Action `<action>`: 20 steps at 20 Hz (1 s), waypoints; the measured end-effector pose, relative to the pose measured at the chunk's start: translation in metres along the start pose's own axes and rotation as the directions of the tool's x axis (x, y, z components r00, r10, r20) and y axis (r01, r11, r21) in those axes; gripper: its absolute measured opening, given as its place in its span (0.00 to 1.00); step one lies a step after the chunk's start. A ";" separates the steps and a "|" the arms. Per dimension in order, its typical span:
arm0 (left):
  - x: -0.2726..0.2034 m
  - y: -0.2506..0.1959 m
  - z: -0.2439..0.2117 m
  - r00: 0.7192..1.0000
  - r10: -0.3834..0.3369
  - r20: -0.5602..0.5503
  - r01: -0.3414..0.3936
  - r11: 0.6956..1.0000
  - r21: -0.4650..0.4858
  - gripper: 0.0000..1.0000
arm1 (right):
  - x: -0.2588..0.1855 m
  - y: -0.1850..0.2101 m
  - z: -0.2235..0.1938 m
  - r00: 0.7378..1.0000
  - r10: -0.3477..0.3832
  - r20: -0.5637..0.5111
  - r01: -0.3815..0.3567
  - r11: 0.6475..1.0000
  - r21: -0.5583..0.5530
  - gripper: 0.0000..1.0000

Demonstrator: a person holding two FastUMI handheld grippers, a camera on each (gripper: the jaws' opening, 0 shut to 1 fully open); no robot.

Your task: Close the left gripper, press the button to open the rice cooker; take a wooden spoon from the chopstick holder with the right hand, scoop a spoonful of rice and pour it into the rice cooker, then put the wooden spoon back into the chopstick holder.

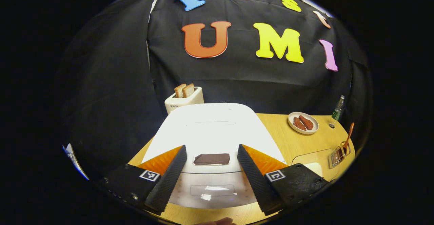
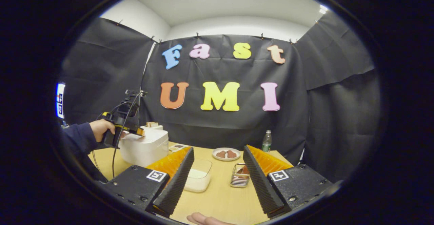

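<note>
The left gripper (image 1: 212, 174) hangs open over the closed cooker (image 1: 213, 130), its fingers either side of the dark button (image 1: 211, 159). The right gripper (image 2: 217, 181) is open above the table (image 2: 220, 201). The spoon (image 1: 348, 137) stands in the holder (image 1: 339, 155), handle up, leaning right.

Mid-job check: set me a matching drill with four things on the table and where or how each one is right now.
Things:
1. rice cooker
2. wooden spoon
3. toaster
4. plate

States:
a. holds brown food pieces
b. lid shut, under the open left gripper
c. two bread slices sticking up
d. standing in the chopstick holder

Pairs: 1-b, 2-d, 3-c, 4-a
</note>
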State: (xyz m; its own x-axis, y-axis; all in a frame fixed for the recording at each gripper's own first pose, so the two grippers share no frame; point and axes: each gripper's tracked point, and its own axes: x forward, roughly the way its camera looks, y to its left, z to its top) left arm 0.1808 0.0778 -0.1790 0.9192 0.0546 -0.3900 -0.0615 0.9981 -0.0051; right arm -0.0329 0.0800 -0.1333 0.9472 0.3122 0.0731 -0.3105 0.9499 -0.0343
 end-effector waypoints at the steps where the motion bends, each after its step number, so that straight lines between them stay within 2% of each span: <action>1: 0.001 0.000 -0.001 1.000 -0.002 0.008 0.002 1.000 -0.008 0.98 | 0.005 0.000 -0.001 1.000 0.002 -0.006 -0.002 1.000 -0.003 0.94; 9: -0.011 -0.001 0.003 0.991 0.003 0.131 0.000 1.000 -0.026 0.98 | 0.017 -0.002 -0.005 0.998 -0.021 -0.063 0.020 1.000 -0.023 0.95; 13: -0.048 -0.006 0.009 0.981 -0.010 0.192 0.024 0.997 -0.070 0.95 | 0.008 -0.012 -0.013 0.994 -0.045 -0.103 0.045 0.999 -0.002 0.95; 17: -0.109 -0.028 0.024 0.962 -0.071 0.263 0.086 0.995 -0.044 0.94 | -0.013 -0.024 -0.007 0.989 -0.073 -0.125 0.075 0.997 0.010 0.95; 20: -0.159 -0.039 0.036 0.950 -0.081 0.303 0.096 0.995 -0.034 0.94 | -0.031 -0.031 0.001 0.988 -0.105 -0.115 0.107 0.994 0.015 0.94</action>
State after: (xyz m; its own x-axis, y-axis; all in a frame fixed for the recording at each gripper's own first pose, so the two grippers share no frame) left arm 0.0512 0.0316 -0.0835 0.9956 -0.0207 -0.0912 0.0140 0.9972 -0.0738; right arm -0.0530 0.0408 -0.1333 0.9774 0.2080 -0.0384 -0.2086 0.9779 -0.0115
